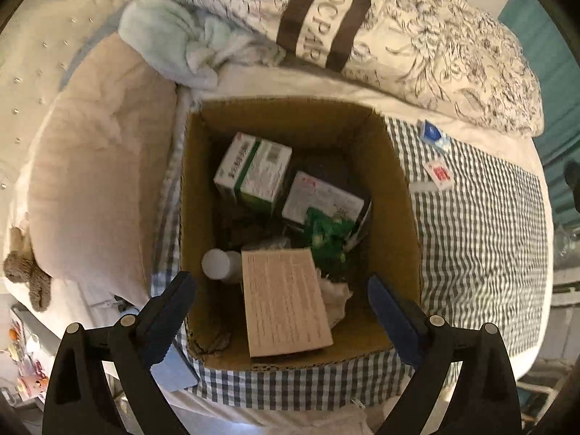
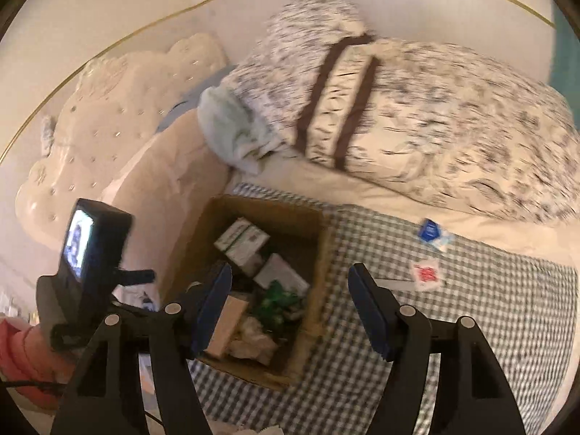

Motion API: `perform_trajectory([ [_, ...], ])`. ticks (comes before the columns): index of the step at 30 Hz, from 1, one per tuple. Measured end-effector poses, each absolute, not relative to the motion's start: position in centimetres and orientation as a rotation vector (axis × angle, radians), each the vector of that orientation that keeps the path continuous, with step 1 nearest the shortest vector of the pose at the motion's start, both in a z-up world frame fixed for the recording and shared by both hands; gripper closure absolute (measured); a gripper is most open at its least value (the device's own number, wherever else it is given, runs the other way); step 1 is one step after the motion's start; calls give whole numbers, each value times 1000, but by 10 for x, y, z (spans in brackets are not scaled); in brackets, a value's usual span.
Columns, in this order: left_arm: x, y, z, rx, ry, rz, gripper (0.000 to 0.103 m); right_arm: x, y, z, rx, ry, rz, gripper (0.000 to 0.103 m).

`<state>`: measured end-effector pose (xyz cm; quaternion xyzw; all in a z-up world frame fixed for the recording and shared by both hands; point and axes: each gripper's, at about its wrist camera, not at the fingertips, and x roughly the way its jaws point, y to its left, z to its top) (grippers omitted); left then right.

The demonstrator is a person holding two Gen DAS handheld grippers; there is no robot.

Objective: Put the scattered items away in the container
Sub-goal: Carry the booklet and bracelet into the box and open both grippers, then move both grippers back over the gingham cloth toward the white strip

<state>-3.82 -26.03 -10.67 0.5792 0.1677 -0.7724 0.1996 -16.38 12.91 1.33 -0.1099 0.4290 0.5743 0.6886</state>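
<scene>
Two views, left wrist first: left hand-held gripper [image 1: 282, 290] spread wide over the open cardboard box [image 1: 398, 188], nothing between its fingers.
Box contents: two green-and-white cartons [image 1: 253, 170], a tan card [image 1: 286, 301], a white bottle [image 1: 217, 264], a green packet [image 1: 326, 235].
Still outside, on the checked cloth [image 1: 482, 239]: blue sachet [image 1: 431, 132], red-and-white sachet [image 1: 440, 174].
Right wrist view: right hand-held gripper [image 2: 290, 304] open and empty, above the box's near right edge.
Loose items: blue sachet [image 2: 429, 230] and red-and-white sachet [image 2: 427, 273] on the cloth to the right of the box.
</scene>
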Motion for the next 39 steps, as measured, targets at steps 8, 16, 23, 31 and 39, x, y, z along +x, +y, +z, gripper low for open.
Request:
perform_trajectory([
  [8,-56,-208,-86,1552,450,-2188,5,-114,47,9,-205,959,1153,35],
  [16,-77,-133,-56,1419,424,-2223,5,-81,-22,5,-175,954,1104,35],
  [23,-90,-85,-47,1379,396,-2255,5,-59,-64,-1,-165,928,1081,32],
  [31,-96,-49,-51,1368,397,-2225,5,-43,-92,-12,-164,936,1094,31],
  [39,-96,-35,-55,1376,389,-2212,5,-35,-99,-21,-133,949,1127,31],
])
